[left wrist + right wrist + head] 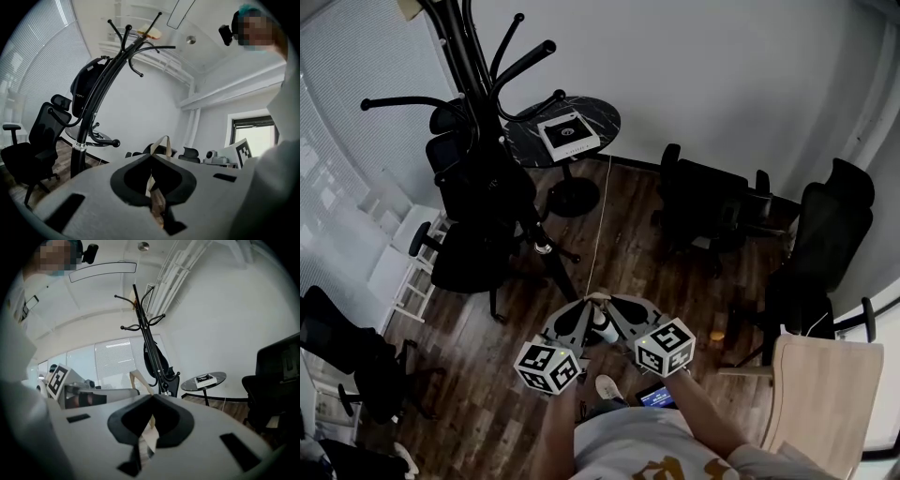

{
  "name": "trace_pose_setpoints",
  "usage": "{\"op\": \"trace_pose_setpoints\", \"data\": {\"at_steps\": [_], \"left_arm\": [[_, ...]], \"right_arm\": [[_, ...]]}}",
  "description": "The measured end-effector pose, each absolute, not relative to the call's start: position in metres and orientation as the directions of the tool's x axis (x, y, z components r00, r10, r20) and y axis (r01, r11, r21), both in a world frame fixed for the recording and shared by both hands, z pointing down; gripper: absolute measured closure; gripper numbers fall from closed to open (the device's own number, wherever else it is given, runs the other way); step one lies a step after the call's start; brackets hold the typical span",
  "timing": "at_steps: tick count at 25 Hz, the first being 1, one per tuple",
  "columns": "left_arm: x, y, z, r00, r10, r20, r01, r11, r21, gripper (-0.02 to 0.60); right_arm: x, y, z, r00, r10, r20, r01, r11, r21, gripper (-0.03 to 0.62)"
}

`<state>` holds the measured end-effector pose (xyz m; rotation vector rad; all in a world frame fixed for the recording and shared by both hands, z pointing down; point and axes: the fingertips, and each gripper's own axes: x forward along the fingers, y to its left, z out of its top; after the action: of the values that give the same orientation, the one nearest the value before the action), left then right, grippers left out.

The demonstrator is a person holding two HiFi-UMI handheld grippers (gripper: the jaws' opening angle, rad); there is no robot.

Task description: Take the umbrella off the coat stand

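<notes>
- Both of my hand-held grippers are well short of the coat stand point(478, 103), on the near side of it and down low in front of me, tips almost touching each other.
- The left hand-held gripper point(581, 311) is closed, with a beige strap point(162, 140) pinched in the jaws. A loop of it pokes up past the tips.
- The right hand-held gripper point(614, 309) is closed too, apparently on the same beige strap. I can't tell what the strap belongs to.
- The umbrella point(86, 91), as far as I can make out, is the black bundle hanging off the upper part of the coat stand, snug against the pole under the hooks. It's dark on dark, so I can't see which hook carries it or where its handle is.
- Handling guess: a folded umbrella should be light, with soft, slippery fabric over stiff ribs. Squeezing the cloth would probably just slide or bunch up.
- I'd go for the rigid bit, either the handle or the shaft right by it, or hook through its loop if it has one.
- It likely needs lifting up and clear of the hook, not pulling sideways, or the stand may tip.
- Beyond the coat stand is a round tabletop point(525, 136) with a box point(569, 134) on it, and an office chair point(469, 253) is parked at the stand's foot. So I'd come in from my side.
</notes>
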<state>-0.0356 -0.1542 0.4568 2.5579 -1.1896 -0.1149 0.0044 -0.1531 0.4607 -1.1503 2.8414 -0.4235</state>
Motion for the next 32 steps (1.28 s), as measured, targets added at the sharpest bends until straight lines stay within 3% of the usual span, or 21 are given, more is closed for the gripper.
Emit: {"op": "trace_pose_setpoints", "data": {"at_steps": [32], "left_arm": [[-0.035,-0.035,0.433,0.618,-0.786,-0.001,-0.752,-0.592,0.291,0.560]], "right_arm": [[0.010,-0.033,0.436,-0.751,-0.660,0.015,-0.647,0.732,-0.213,0.579]]}}
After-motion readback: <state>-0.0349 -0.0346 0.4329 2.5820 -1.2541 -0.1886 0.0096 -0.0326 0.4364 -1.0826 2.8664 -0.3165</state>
